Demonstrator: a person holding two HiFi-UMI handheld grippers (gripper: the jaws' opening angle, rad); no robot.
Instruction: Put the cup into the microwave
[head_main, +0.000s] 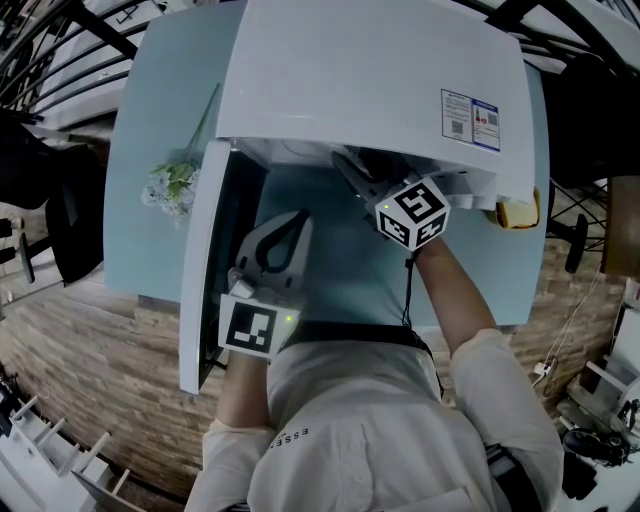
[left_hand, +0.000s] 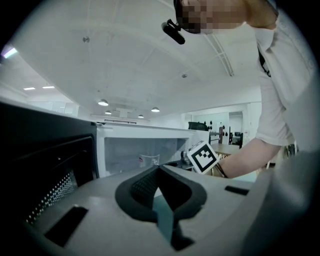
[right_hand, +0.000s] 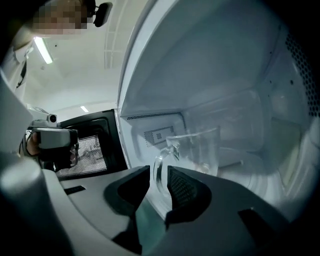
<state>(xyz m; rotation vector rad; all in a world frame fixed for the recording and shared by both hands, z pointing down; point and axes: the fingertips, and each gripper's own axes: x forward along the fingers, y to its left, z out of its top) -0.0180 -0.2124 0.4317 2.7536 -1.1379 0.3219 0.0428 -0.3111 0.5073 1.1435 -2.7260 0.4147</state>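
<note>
The white microwave (head_main: 370, 80) stands on the table with its door (head_main: 205, 270) swung out to the left. A clear glass cup (right_hand: 200, 150) stands upright inside the cavity on the glass turntable (right_hand: 270, 175). My right gripper (right_hand: 158, 175) reaches into the cavity, open, with the cup's handle (right_hand: 156, 172) in the gap between the pads. From the head view its tips (head_main: 358, 178) sit under the microwave's top edge. My left gripper (left_hand: 159, 170) is shut with nothing in it and hovers just inside the open door (head_main: 290, 222). The cup (left_hand: 148, 161) shows faintly past it.
A bunch of pale flowers (head_main: 175, 185) lies on the light blue table (head_main: 150, 120) left of the door. A yellow object (head_main: 518, 212) sits at the microwave's right front corner. The door's dark mesh window (right_hand: 92, 152) is to my right gripper's left.
</note>
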